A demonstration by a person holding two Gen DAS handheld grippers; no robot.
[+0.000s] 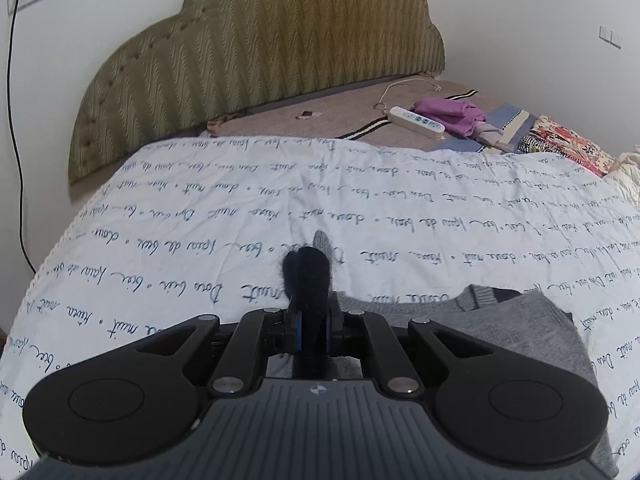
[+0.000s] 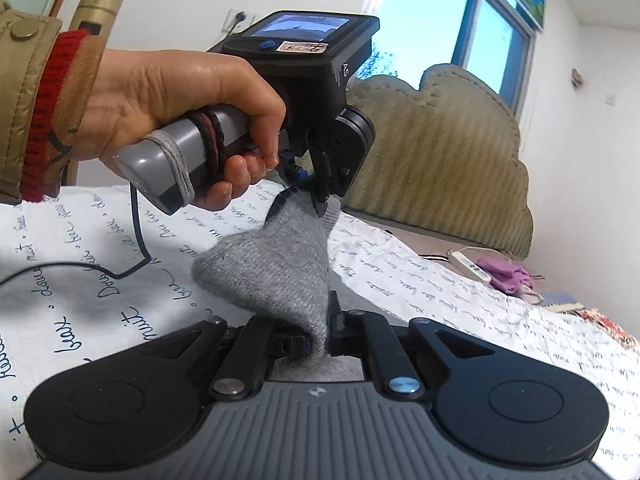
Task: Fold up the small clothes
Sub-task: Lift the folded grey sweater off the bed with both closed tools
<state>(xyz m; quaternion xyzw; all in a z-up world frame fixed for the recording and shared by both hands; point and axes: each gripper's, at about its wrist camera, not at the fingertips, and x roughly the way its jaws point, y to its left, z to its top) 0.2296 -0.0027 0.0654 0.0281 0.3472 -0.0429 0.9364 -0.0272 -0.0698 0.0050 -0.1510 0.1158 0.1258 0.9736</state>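
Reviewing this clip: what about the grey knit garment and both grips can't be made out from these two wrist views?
- Grey knit garment: its type and full outline; gripper bodies cover its lower part in both views.
- Left gripper pads: buried in dark fabric in the left wrist view.
- Right gripper pads: covered by bunched knit in the right wrist view.
- Small item near the headboard: too small to identify.
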